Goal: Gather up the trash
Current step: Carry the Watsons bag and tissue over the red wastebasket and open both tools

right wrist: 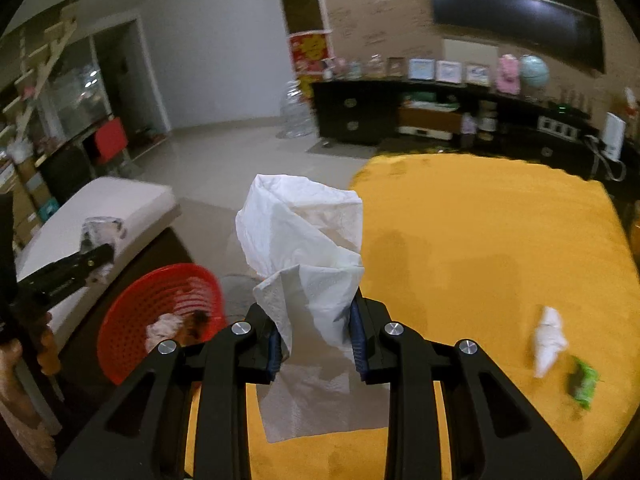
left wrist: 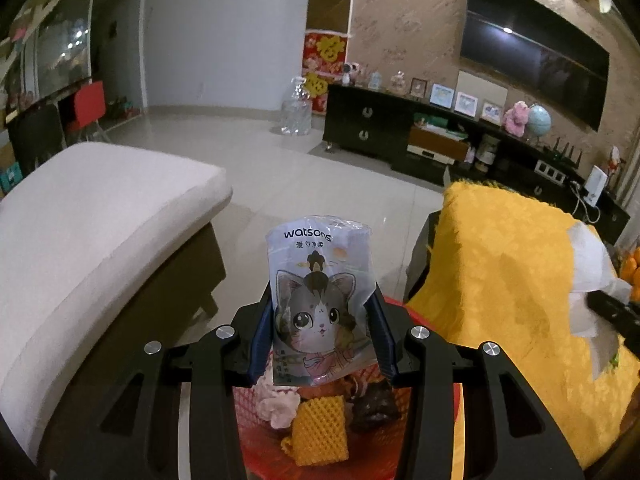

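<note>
Wrapper [left wrist: 320, 300] stands upright between the left gripper's [left wrist: 322, 336] fingers, clamped, directly above the red basket [right wrist: 132, 320] holding scraps. Right gripper [right wrist: 316, 336] grips a white tissue [right wrist: 304, 240] over the yellow cloth [right wrist: 480, 240]; a crumpled tissue [right wrist: 550, 340] and green scrap [right wrist: 584, 382] lie to its right.

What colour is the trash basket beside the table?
Red, a perforated plastic basket; clearest in the right wrist view.
</note>
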Tool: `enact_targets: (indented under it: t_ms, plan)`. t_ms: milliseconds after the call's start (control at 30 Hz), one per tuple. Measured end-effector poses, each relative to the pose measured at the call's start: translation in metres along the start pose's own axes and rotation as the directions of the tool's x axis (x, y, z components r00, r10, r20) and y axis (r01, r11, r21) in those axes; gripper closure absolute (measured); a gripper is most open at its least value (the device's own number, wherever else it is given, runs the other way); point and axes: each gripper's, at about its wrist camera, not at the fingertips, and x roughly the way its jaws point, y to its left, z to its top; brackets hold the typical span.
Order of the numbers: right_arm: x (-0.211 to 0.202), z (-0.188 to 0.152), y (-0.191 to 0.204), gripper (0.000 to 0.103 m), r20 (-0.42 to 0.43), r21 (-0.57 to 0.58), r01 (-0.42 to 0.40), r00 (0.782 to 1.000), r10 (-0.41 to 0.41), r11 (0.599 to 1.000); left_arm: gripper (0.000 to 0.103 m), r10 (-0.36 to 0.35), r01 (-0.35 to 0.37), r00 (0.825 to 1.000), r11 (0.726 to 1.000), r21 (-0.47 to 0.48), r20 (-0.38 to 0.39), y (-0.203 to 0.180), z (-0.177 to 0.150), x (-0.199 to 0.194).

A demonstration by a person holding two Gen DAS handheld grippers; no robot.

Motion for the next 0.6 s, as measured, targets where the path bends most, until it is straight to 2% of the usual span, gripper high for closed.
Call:
enact_targets:
  t_ms: [367, 600]
  plan:
    - [0.058, 0.007, 0.073, 0.076, -0.126, -0.069, -0.148, 0.982, 0.138, 0.987, 0.062, 0.004, -0.006, 0.997, 0.999, -0.032, -0.072, 0.016, -0.002, 0.011]
    - [0.085, 0.004, 0.093, 0.075, -0.186, -0.031, -0.214, 0.961, 0.204, 0.976, 0.062, -0.01, 0.005, 0.994, 0.999, -0.054, -0.109, 0.023, -0.003, 0.017]
